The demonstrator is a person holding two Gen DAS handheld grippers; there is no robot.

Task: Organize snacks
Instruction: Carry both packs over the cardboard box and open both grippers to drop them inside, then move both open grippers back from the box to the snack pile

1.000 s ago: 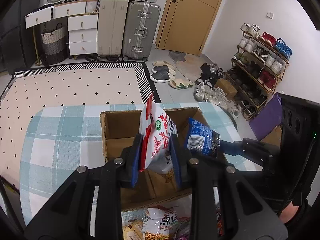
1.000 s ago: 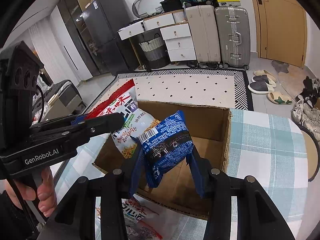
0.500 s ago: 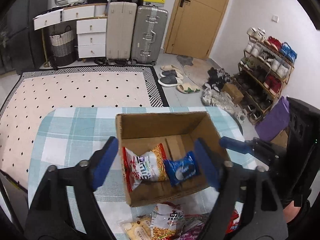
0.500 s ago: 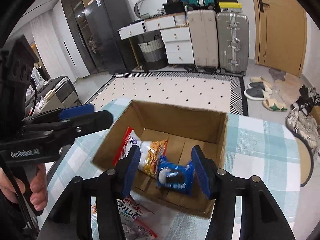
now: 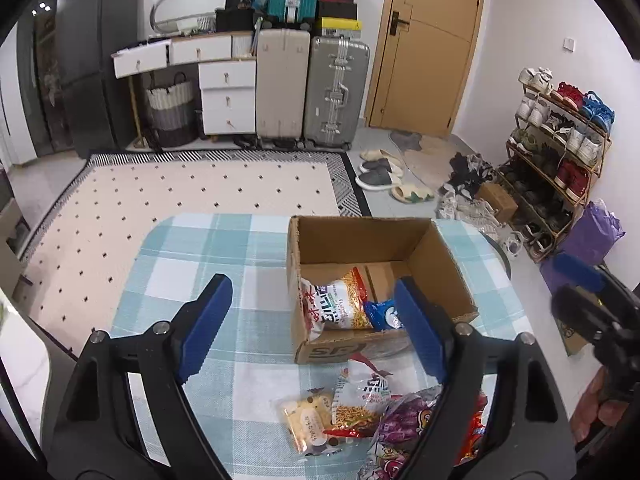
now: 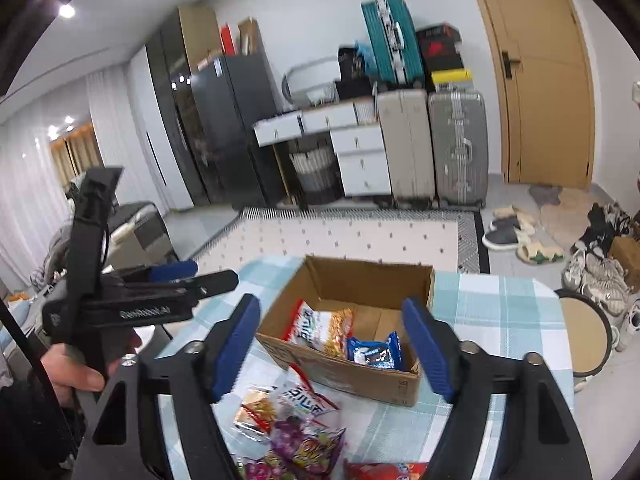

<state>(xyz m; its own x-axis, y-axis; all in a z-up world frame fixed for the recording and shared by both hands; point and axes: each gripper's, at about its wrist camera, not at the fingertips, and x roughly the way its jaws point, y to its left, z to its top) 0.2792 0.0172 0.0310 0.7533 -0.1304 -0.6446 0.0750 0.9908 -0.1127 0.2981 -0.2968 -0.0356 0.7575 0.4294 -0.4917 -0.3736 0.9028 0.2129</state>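
Snack packets [image 5: 340, 304] now in box [image 5: 448, 264], both hand-held grippers newly empty.

Teal-white check tablecloth [image 5: 224, 264], brown box [image 5: 444, 256], blue pkt [image 6: 374, 354]

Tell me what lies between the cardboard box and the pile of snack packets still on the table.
Next to nothing: in the left wrist view the cardboard box almost meets the pile, with a red-and-white noodle packet just below its near wall; only a sliver of checked tablecloth shows.
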